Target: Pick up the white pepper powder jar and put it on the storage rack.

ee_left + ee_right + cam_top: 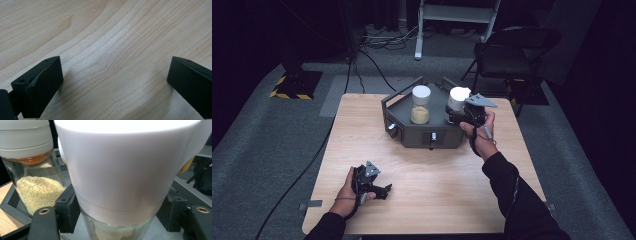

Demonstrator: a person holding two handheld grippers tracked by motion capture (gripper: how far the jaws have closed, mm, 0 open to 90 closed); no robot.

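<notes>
My right gripper (458,116) is shut on a glass jar (457,99) with a wide white lid, held at the right side of a dark grey tray (422,136). In the right gripper view the black pads (66,207) press on the glass just under the lid (120,165). A second jar (420,105), white-lidded and part full of pale yellow grains (37,191), stands upright in the tray to its left. My left gripper (383,190) lies on the wooden table (432,200) near its front left. Its jaws (115,82) are wide apart over bare wood.
The tray has raised handles at both sides and small fittings on its front wall. Behind the table stand a dark folding chair (512,47) at right and a white frame (452,15). Cables run over the grey floor at left.
</notes>
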